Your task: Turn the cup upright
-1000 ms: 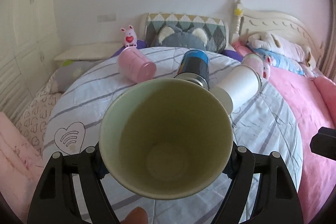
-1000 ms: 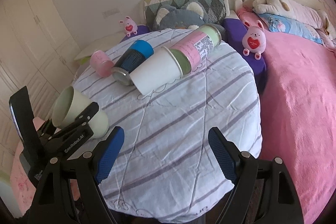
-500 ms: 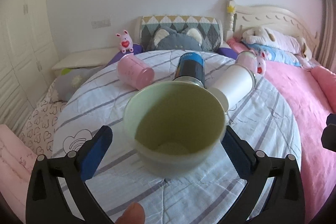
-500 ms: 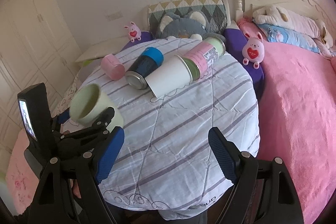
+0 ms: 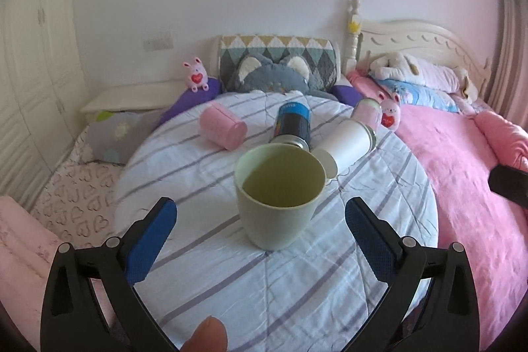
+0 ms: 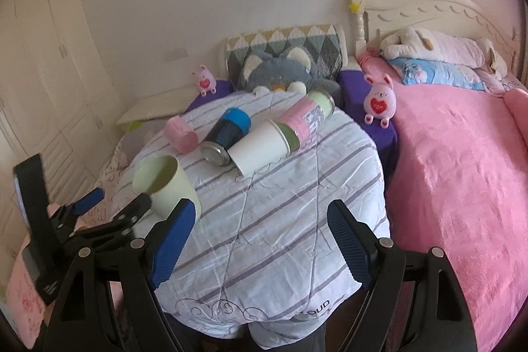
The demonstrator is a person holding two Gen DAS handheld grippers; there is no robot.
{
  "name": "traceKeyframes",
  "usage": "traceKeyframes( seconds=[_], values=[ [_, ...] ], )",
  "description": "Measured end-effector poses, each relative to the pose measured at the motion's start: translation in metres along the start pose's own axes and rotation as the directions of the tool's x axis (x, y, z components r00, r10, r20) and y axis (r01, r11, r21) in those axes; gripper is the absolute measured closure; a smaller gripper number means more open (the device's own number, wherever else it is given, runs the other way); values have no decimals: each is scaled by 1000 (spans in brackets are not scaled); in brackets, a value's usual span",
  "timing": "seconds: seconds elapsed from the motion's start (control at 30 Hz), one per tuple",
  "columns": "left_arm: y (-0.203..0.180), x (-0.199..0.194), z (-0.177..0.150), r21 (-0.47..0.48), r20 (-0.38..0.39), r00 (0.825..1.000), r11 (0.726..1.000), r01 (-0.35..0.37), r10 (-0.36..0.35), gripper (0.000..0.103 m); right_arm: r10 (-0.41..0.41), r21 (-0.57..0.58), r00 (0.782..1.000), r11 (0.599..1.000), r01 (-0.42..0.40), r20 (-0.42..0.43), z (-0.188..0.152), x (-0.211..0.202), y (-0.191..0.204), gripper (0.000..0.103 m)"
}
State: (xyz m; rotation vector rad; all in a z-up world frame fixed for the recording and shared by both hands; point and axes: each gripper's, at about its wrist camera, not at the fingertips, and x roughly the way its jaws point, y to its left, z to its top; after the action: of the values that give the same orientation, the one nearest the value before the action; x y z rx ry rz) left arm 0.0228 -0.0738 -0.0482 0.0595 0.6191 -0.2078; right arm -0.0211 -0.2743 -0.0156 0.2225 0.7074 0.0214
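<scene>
A pale green cup (image 5: 277, 197) stands upright on the round table (image 5: 297, 279) with its mouth up; it also shows in the right wrist view (image 6: 165, 185). My left gripper (image 5: 260, 236) is open, its blue pads apart on either side of the cup and a little short of it, touching nothing. My right gripper (image 6: 257, 243) is open and empty over the table's near edge. The left gripper (image 6: 112, 207) shows in the right wrist view just left of the cup.
Behind the cup lie a pink cup (image 5: 222, 127), a dark can with a blue end (image 5: 293, 126), a white paper cup (image 5: 346, 144) and a pink canister (image 6: 307, 116), all on their sides. A pink bed (image 6: 462, 187) is on the right, plush toys (image 6: 379, 99) behind.
The left gripper held the green cup tilted towards the camera, set it upright on the table, opened and drew back. The right gripper stayed open and rose slightly.
</scene>
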Motion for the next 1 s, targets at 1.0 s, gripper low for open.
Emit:
traceKeyframes(
  seconds=[1.0],
  values=[
    [29,-139,2,21,-66,986,988,-150,151,0,73,-85,984,995,-60,165,-8,-65,53,20]
  ],
)
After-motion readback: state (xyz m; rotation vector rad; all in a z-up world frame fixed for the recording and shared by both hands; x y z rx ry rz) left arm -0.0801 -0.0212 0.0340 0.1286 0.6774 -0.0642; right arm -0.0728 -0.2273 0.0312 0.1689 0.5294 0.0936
